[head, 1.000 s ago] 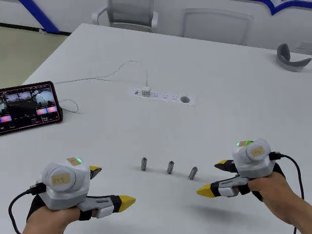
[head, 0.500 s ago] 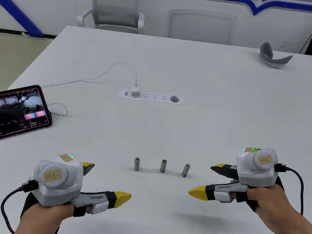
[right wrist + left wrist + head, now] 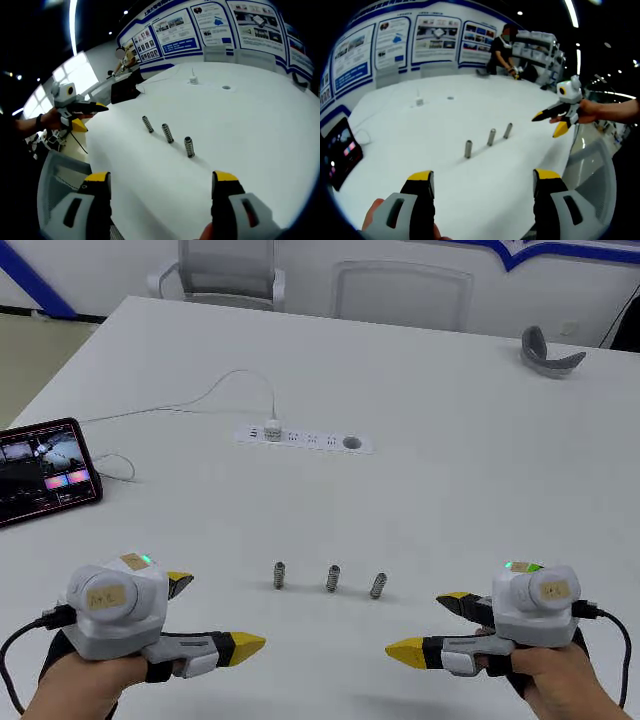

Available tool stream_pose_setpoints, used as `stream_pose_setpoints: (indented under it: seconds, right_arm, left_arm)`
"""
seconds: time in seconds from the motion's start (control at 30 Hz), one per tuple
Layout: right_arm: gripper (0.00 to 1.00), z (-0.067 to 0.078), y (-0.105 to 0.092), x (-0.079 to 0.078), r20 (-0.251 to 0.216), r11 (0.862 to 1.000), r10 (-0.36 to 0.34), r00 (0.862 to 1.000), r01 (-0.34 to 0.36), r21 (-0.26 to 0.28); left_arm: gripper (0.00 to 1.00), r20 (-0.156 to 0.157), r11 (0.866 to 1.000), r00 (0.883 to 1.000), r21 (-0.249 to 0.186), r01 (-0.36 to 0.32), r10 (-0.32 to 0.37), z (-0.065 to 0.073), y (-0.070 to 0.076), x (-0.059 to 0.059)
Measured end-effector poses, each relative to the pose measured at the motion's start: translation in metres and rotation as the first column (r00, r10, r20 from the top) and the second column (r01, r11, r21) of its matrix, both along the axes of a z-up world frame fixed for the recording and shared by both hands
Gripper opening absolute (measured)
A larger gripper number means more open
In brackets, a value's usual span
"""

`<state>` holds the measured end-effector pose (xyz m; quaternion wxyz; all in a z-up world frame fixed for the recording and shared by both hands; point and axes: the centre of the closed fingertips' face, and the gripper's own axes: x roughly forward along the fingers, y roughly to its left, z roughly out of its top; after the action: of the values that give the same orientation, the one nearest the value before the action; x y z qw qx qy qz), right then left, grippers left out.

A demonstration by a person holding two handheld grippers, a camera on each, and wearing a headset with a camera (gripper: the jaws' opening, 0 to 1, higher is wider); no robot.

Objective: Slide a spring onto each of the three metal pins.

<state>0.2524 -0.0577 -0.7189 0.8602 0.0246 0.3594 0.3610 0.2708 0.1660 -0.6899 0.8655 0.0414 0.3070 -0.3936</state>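
jaws apart and empty, pins standing between them
the left gripper (image 3: 220,612) and right gripper (image 3: 425,625) flank the pins (image 3: 333,578) on the table (image 3: 450,440); each seems sleeved by a spring (image 3: 167,133), so checking the seating gently looks wise.

Noted standing in a straight, evenly spaced row on the white table (image 3: 450,440): left pin (image 3: 279,575), middle pin (image 3: 333,578), right pin (image 3: 378,586). Short, grey, apart from one another. Sleeved with a coiled spring (image 3: 189,146) on the right pin, likewise on the other two.
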Motion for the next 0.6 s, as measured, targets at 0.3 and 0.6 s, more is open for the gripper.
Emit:
stream_pose_setpoints:
  seconds: [0.3,0.6]
  right_arm:
    - [0.86,-0.0005,-0.0020,-0.0031,-0.005,1.000,-0.018,1.000,0.018,0.008]
    - [0.88,-0.0009,-0.0029,-0.0022,-0.006,1.000,-0.019,1.000,0.019,0.008]
  left_arm:
    - [0.80,0.007,1.000,1.000,-0.012,0.006,-0.006,0.0006,0.0014,-0.0013]
    - [0.79,-0.004,1.000,1.000,-0.016,-0.014,0.014,-0.0025,0.0087,-0.0016]
